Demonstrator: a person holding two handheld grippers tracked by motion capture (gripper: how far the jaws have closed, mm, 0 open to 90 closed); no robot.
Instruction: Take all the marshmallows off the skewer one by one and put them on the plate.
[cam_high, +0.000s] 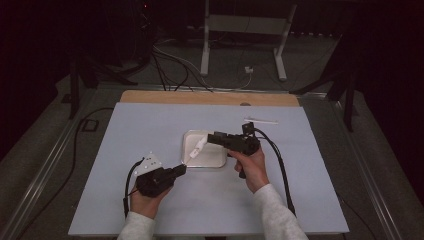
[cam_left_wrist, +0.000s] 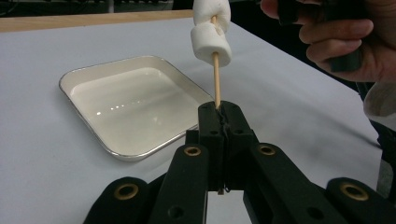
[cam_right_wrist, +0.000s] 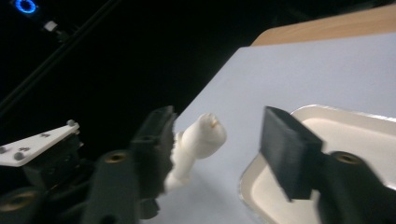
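— Where were the marshmallows (cam_left_wrist: 211, 37) at that point?

— Threaded on a thin wooden skewer (cam_left_wrist: 216, 81), held up over the near edge of the tray (cam_left_wrist: 88, 74). They looked soft, white and stubby, like short cylinders. The left gripper (cam_left_wrist: 219, 114) had its jaws pressed together on the skewer's lower end.

— And the right gripper (cam_right_wrist: 215, 144)?

— Its jaws stood on either side of the top marshmallow, not yet pressing it, as far as I could tell.

— So which step was that?

— I'd judge pulling the marshmallows off the stick. Next would call for a gentle squeeze, then a pull along the skewer.

— The tray?

— Shallow, square with rounded corners, glossy cream with a metallic rim, on a pale matte table (cam_high: 150, 125).
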